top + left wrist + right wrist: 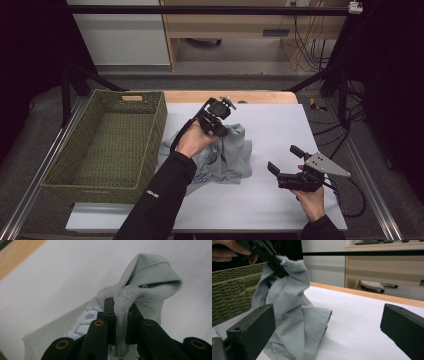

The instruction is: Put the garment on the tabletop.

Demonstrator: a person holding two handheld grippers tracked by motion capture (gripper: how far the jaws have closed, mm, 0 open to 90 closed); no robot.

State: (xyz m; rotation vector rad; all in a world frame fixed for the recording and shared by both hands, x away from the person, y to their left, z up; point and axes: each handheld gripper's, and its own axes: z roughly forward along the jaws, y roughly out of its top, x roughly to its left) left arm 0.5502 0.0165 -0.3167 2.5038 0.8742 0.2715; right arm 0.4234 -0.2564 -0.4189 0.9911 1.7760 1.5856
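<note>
A pale grey-green t-shirt [227, 157] with a blue print lies crumpled on the white table top, one part lifted. My left gripper [223, 131] is shut on its ribbed collar [123, 315], holding that part above the table. In the right gripper view the lifted shirt [289, 312] hangs from the left gripper [277, 267] at the upper left. My right gripper [282, 160] hovers to the right of the shirt, jaws wide open and holding nothing. In the right gripper view its fingers [252, 327] frame the shirt and the bare table.
A green woven basket [60, 175] stands at the table's left, close beside the shirt. The white table cover [280, 125] stretches to the right and back, with a wooden edge [260, 96] behind. Black frame bars and cables lie beyond the table.
</note>
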